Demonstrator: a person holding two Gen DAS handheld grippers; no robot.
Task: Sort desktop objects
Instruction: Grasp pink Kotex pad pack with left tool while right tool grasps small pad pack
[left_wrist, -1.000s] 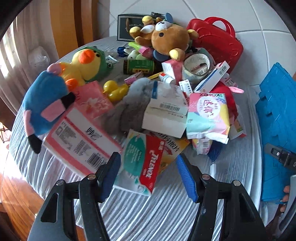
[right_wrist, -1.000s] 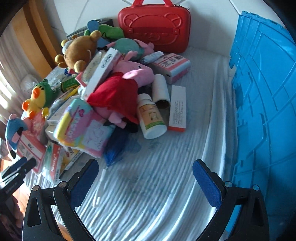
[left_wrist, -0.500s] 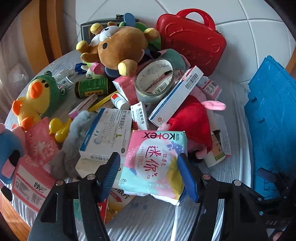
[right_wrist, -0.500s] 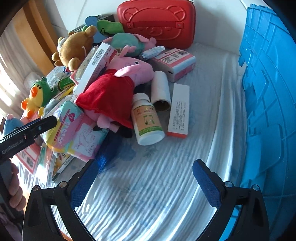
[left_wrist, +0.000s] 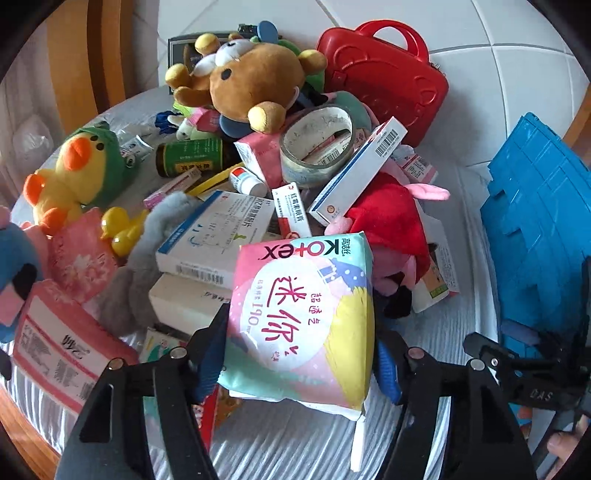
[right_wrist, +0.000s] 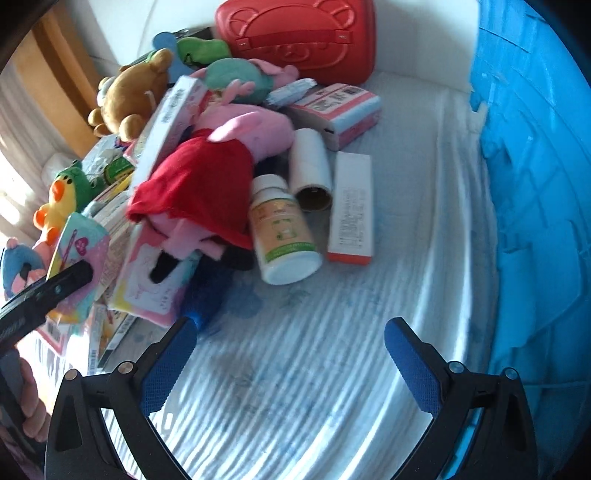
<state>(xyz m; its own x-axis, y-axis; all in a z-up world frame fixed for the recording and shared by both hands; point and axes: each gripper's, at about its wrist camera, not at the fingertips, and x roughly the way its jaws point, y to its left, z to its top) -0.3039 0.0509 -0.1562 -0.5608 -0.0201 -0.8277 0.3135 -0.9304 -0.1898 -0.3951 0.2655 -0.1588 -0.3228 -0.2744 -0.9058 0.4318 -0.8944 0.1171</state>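
Straddling Kotex pack (left_wrist: 299, 325): left gripper (left_wrist: 295, 362), fingers apart at both side edges, grip unconfirmed; long axis running away from fingers. Right gripper (right_wrist: 288, 365) wide apart, empty, farther off.

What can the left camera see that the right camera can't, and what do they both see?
Only the left wrist view shows the roll of tape, the small yellow duck and the left tool with the Kotex pack between its fingers.

Only the right wrist view shows the white pill bottle, the cardboard tube and the right tool, open over the bare cloth.

Both show the brown teddy bear, the red case, the pink pig toy in its red dress and the blue crate.
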